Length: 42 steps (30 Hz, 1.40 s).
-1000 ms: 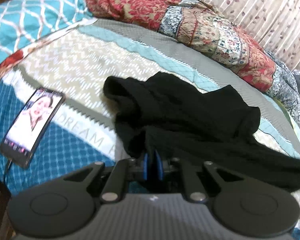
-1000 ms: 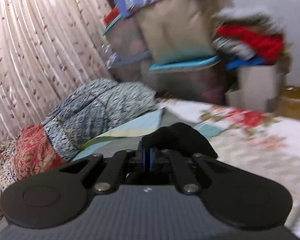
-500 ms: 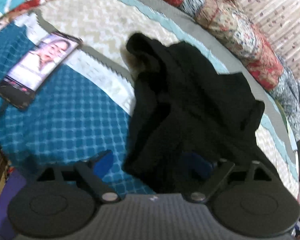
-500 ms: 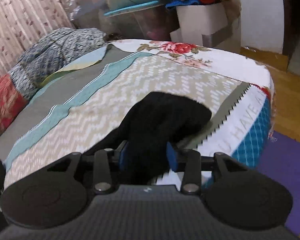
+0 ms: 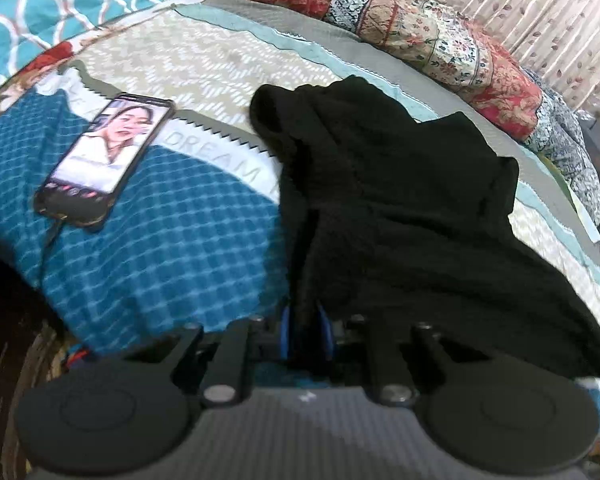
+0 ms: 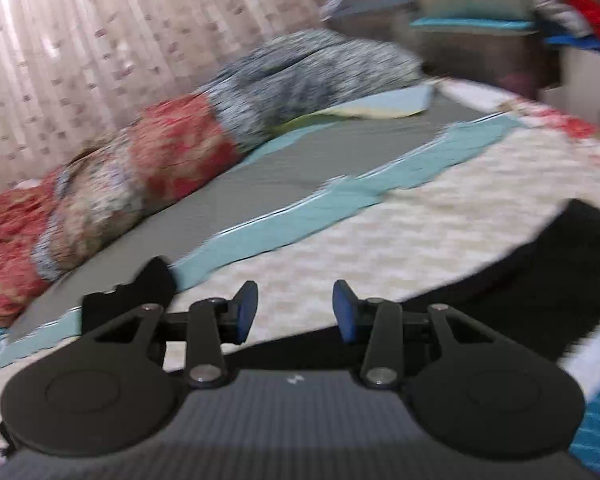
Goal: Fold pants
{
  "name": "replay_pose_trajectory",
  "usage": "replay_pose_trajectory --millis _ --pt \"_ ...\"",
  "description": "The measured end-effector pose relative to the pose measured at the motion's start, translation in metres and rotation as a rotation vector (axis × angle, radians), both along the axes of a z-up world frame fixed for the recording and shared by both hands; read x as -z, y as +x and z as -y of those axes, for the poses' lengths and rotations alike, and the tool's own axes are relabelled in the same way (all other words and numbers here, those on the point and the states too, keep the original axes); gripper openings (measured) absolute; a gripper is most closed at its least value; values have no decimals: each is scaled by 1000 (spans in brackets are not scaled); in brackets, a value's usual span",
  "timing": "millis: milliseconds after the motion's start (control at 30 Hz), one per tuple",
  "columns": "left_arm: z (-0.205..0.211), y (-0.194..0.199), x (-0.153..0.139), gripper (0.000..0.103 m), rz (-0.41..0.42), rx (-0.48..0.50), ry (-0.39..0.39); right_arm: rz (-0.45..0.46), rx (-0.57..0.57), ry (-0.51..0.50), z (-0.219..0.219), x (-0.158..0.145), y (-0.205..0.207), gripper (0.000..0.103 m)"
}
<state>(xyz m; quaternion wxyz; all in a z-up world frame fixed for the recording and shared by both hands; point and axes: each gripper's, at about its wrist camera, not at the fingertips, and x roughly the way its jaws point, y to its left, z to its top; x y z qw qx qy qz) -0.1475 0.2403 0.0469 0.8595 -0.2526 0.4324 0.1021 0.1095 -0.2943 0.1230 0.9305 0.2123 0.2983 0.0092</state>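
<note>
The black pants (image 5: 400, 200) lie crumpled on the patterned bedspread (image 5: 180, 240), spreading from the middle toward the right. My left gripper (image 5: 305, 330) is shut on the near edge of the pants, with black cloth pinched between its blue pads. In the right wrist view, my right gripper (image 6: 296, 314) is open and empty above the bed. A stretch of the black pants (image 6: 540, 300) lies below and to its right. The view is blurred.
A phone (image 5: 106, 160) with a lit screen and a cable lies on the blue part of the bedspread at the left. A rolled red and blue floral quilt (image 5: 420, 36) runs along the far side by the curtain (image 6: 100, 40). Stacked clothes and boxes (image 6: 560, 20) stand beyond the bed.
My left gripper opened half a second ago and has shut again on the pants' near edge. My right gripper let go of the black cloth, opened wide and swung left.
</note>
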Motion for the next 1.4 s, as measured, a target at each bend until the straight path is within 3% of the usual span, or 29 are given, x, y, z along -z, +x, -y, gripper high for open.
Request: replay_pose_trajectory --millis 67,100,167,300,367,467,567,633,700,733,767,800,833,900,967,1067,1133,1200,1233,1267,1300,1333,1400 --pt "-4 -8 -7 37 3 -15 -12 -29 -41 26 -24 5 20 45" --pt "-10 -9 -15 48 31 -24 -18 -43 -71 49 -32 8 36 45" --pt "-26 -8 -32 59 117 -80 -17 -65 -115 108 -51 14 63 45" --pt "-54 35 -41 80 160 -175 5 -129 -162 206 -92 26 129 51" --pt "-60 72 -39 81 158 -182 59 -157 -178 197 -116 30 168 60" --pt "-62 124 -26 95 149 -164 106 -182 -233 154 -147 32 215 76" --pt "-58 166 -8 97 111 -163 143 -196 -272 39 -177 41 251 79" --pt "-56 186 6 93 88 -161 133 -218 -286 5 -188 54 264 79" --pt "-50 202 19 66 57 -146 121 -266 -305 8 -194 73 271 79" --pt "-44 207 23 56 42 -142 132 -292 -316 6 -199 82 273 71" --pt "-39 208 25 37 35 -132 147 -310 -332 -10 -202 88 272 40" --pt "-34 209 26 16 36 -112 161 -312 -340 -42 -205 87 270 18" --pt "-31 208 24 11 49 -97 162 -303 -340 -57 -206 84 265 9" --pt "-29 204 16 9 71 -95 166 -204 -301 -19 -190 60 251 9" --pt "-28 196 6 8 102 -98 159 -49 -249 69 -155 22 230 9" --pt "-24 182 -8 8 171 -56 88 127 -155 166 -94 -19 173 9" --pt "-14 175 -14 8 204 -13 66 190 -87 149 -61 -26 124 10" --pt "-1 171 -16 8 212 46 79 162 -32 119 -37 -15 77 16" --pt "5 169 -14 8 207 78 88 98 4 95 -26 -2 54 26" --pt "10 169 -13 8 195 102 95 15 7 72 -20 12 39 52" --pt "14 169 -11 9 177 126 104 -89 -10 47 -15 28 26 59" --pt "17 169 -8 9 161 144 114 -154 -9 28 -9 42 14 58" --pt "19 168 -5 13 144 156 137 -198 41 -3 6 53 -3 59"
